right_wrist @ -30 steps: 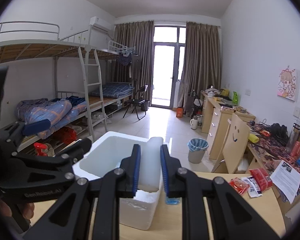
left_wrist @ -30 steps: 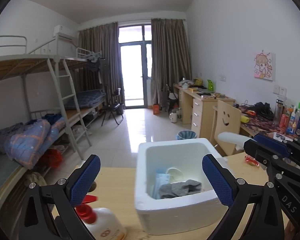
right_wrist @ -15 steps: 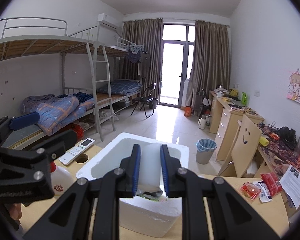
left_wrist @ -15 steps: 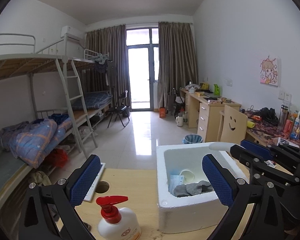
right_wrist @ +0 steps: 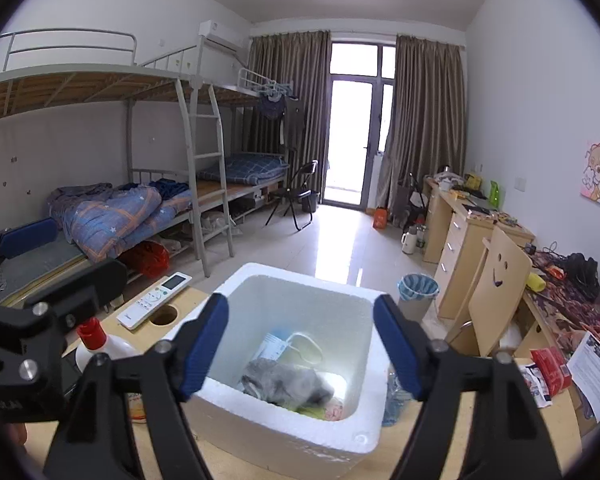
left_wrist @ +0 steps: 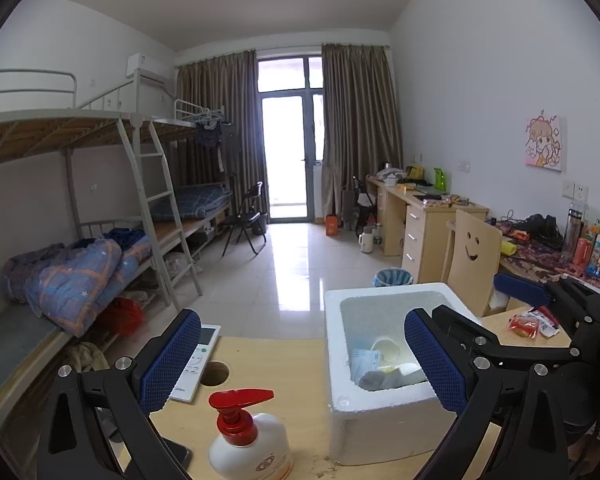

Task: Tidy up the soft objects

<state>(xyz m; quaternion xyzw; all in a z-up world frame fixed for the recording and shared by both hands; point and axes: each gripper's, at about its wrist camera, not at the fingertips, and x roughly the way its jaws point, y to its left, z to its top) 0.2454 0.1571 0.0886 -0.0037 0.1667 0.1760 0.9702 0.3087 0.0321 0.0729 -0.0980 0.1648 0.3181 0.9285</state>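
Note:
A white foam box [right_wrist: 300, 436] stands on the wooden table [left_wrist: 268, 364]; it also shows in the left wrist view [left_wrist: 372, 428]. Inside lie a grey sock [right_wrist: 284, 382], a blue-white packet [right_wrist: 274, 346] and other soft items in green and pink. My right gripper [right_wrist: 300, 346] is open and empty, just above the box opening. My left gripper [left_wrist: 302, 364] is open and empty, left of the box, above the table. The right gripper's arm [left_wrist: 540, 320] shows beyond the box in the left wrist view.
A white pump bottle with a red top [left_wrist: 248, 444] stands near the table's front. A white remote [left_wrist: 198, 358] lies beside a cable hole [left_wrist: 215, 373]. Snack packets [right_wrist: 548, 372] and a paper sheet [right_wrist: 594, 364] lie to the right. A clear bottle [right_wrist: 394, 394] stands right of the box.
My right gripper has opened and let go of the white soft item it held; that item is now in the box. My left gripper has moved left, away from the box.

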